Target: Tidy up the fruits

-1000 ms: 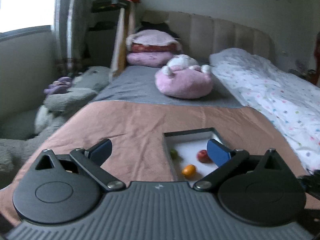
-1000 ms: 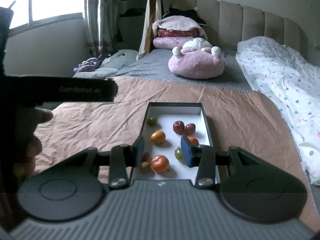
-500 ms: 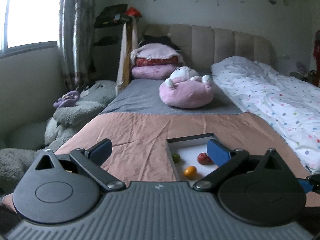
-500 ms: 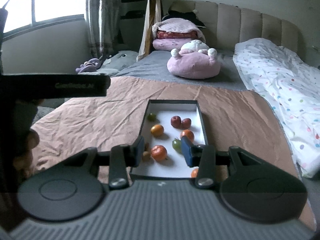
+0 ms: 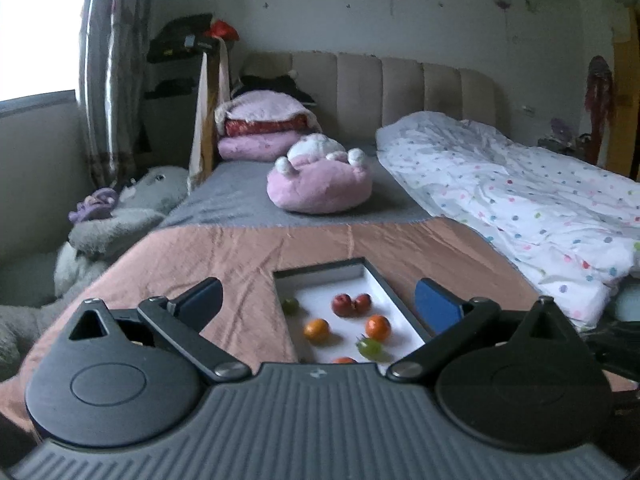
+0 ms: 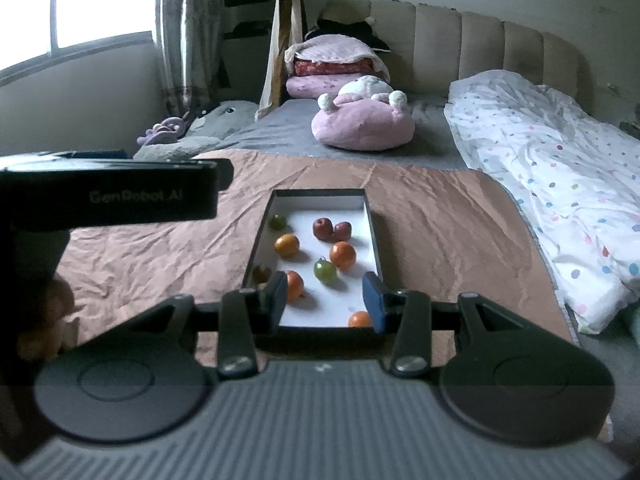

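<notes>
The left gripper [image 5: 318, 300] has its jaws spread wide and empty; the right gripper [image 6: 325, 300] has its jaws partly apart, gripping nothing. Both hang above the near end of a tray [image 6: 372, 224] on a pink sheet [image 6: 160, 248], where oranges [image 6: 343, 255], red fruits [image 6: 322, 228] and green fruits [image 6: 324, 271] lie loose

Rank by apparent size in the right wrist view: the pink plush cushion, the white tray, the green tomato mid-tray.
1. white tray, though it lies nearer the camera, so its lead over the cushion is unsure.
2. pink plush cushion.
3. green tomato, clearly smallest.
</notes>
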`<state>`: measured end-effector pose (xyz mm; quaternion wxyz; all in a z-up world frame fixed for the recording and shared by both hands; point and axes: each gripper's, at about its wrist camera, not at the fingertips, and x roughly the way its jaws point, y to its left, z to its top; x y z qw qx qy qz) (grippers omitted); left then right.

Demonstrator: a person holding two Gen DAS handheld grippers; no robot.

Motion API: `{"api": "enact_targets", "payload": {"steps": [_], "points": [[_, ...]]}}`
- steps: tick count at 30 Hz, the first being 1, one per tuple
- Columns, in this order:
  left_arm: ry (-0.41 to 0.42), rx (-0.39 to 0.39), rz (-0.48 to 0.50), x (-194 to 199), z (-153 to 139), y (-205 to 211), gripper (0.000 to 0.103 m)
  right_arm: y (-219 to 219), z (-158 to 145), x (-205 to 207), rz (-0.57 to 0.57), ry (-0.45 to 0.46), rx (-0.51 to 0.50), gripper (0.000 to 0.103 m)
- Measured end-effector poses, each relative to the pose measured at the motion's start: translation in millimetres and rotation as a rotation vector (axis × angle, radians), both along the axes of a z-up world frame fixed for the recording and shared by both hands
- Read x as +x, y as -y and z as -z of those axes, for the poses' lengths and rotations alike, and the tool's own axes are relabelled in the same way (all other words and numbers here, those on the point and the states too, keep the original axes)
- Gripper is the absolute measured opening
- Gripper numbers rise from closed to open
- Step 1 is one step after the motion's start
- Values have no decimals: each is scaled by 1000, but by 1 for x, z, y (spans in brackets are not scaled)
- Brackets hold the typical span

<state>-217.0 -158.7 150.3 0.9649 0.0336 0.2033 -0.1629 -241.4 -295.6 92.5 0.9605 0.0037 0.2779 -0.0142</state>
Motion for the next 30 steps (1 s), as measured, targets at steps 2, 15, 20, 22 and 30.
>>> {"api": "enact_targets", "payload": {"steps": [2,15,20,22,30], "points": [[-6,7,16,-3,3,4,103,2,3,-3,8,-5,1,44],[-70,42,49,3,27,17,103,17,22,-3,36,-53,21,44],[-103,43,60,8,34,18,103,21,28,0,43,-67,32,44],[-115,43,60,10,37,18,103,22,31,0,45,-73,37,44],[-117,74,70,18,36,23,103,28,31,4,66,-74,63,44]]}}
